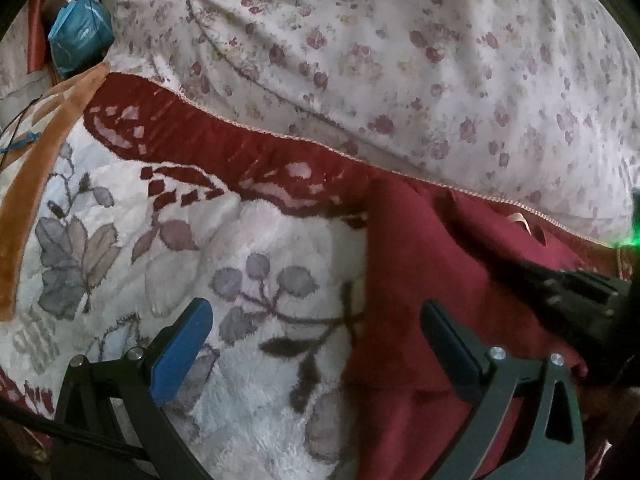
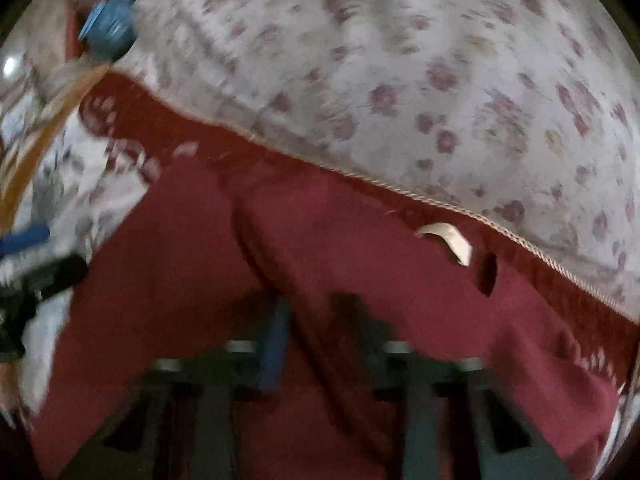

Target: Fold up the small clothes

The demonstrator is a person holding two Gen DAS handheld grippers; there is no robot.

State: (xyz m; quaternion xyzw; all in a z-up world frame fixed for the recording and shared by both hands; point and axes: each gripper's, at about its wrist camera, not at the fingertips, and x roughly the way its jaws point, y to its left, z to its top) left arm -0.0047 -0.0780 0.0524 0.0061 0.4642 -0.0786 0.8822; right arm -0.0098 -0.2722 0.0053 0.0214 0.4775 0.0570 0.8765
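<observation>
The dark red, smooth-woven small garment (image 2: 320, 264) lies spread on the bed, on a fluffy white blanket with grey flower print and a deep red border (image 1: 260, 264). Beyond it rises a pale quilt dotted with small purple-red flowers (image 1: 400, 40).

In the right wrist view the garment fills the lower half of the picture. Its long axis seems to run from lower left up to the right, towards the cream label loop (image 2: 446, 240) near the far edge, with a soft crease running down the middle.

The right tongs (image 2: 316, 340) are directly over the middle of the cloth, pointing steeply down. The picture is blurred, but the jaws stand close together. Whether they pinch any fabric I cannot tell.

The left tongs (image 1: 316, 344) stand wide apart and hold nothing. They hover above the garment's left edge, one blue-padded finger (image 1: 180, 352) over the white blanket, the other over the red cloth.

So the right hand is nearer the garment's centre and the left is nearer its side edge. A fold across the crease would likely start from that edge.
</observation>
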